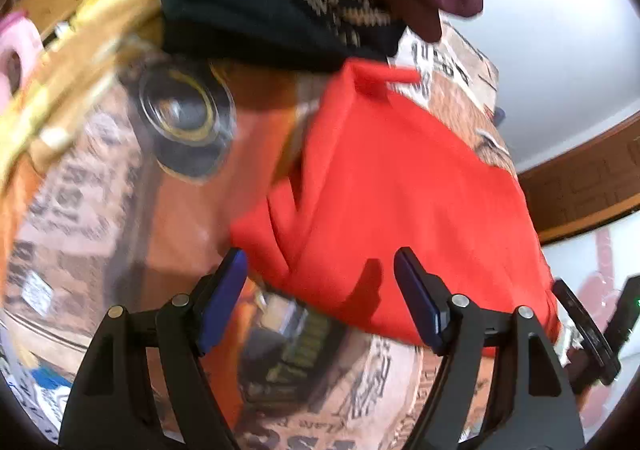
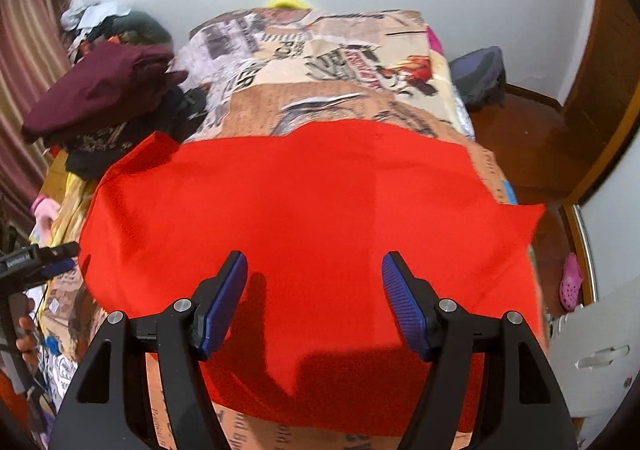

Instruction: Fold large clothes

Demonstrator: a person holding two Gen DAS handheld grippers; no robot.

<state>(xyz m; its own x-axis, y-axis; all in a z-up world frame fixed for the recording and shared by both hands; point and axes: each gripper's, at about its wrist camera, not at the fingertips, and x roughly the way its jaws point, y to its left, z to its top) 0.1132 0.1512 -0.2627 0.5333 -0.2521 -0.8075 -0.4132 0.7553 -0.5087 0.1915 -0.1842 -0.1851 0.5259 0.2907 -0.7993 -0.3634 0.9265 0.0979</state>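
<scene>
Red garment spread flat on a printed bed

Red cloth (image 2: 312, 218), the garment to be folded, lies spread across the near half of a bed covered by a newspaper-print sheet (image 2: 320, 58). Taking the red garment as the landmark: to its left, at the bed's edge, sits a stack of folded clothes with a maroon piece (image 2: 100, 86) on top and dark patterned fabric beneath it. One red corner reaches up toward that stack. Low on the left, the left hand-held gripper (image 1: 320, 290) appears from the right wrist view as a dark bar beside the garment's left edge; in its own view its blue pads stand apart with nothing between them, one over the sheet and one over the red cloth's edge. Over the garment's near middle hangs the right hand-held gripper (image 2: 314, 294), its jaws also spread wide and empty, casting a shadow on the fabric below. To the garment's right, its far corner hangs past the bed's side above a wooden floor (image 2: 520, 138), where a pink shoe (image 2: 571, 282) lies.
</scene>
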